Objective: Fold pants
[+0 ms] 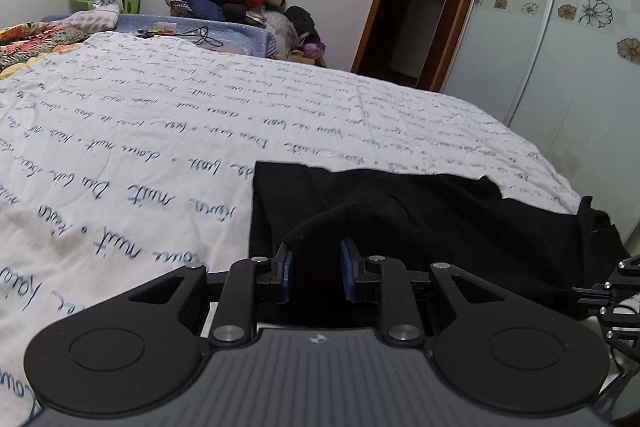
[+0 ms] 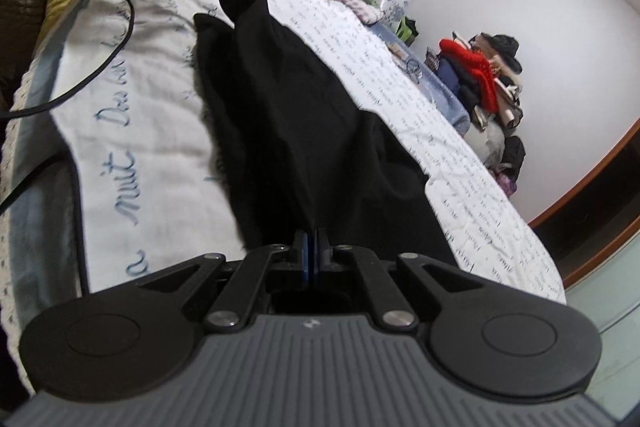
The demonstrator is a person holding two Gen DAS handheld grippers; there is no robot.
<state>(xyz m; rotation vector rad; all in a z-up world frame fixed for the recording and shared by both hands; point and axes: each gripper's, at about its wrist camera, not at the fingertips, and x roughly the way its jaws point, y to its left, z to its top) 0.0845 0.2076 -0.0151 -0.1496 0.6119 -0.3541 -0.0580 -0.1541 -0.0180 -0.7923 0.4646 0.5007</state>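
Pants (image 1: 400,211) lie black along the near edge of the bed (image 1: 200,115), stretched between my two grippers. My left gripper (image 1: 316,269) is clamped on a thick hump of fabric, pads part-way apart around it; my right gripper (image 2: 312,255) is pinched together on a thin edge at six o'clock. That thin bite could slip if I pull the cloth taut. The bunched left hold may carry uneven layers, so the fold could land skewed or slide off the bed's edge.
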